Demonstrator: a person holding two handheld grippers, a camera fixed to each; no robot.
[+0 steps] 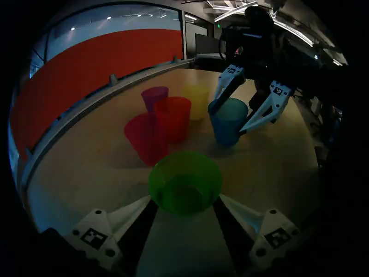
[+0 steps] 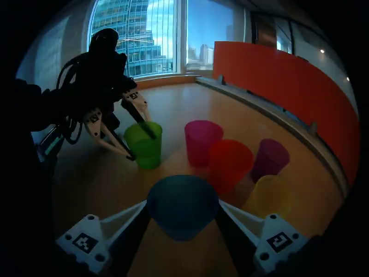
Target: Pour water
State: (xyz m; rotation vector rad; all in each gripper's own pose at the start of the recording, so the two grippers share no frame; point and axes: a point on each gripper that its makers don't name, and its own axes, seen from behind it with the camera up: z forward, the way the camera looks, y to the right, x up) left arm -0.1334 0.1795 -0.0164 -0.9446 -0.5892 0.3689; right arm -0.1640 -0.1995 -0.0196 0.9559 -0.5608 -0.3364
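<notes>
Green cup (image 1: 184, 177) between left tongs (image 1: 184, 201) (gripped).

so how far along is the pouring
Done: left tongs grip the translucent green plastic cup, right tongs grip the translucent blue plastic cup. In hand: both cups upright, apart, neither tilted. Still to do: bring them together and pour; whether either holds water, cannot tell.

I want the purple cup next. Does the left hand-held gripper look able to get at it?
Probably not: the left hand-held gripper holds the green cup, and the red cup and pink cup stand in front of the purple cup.
</notes>
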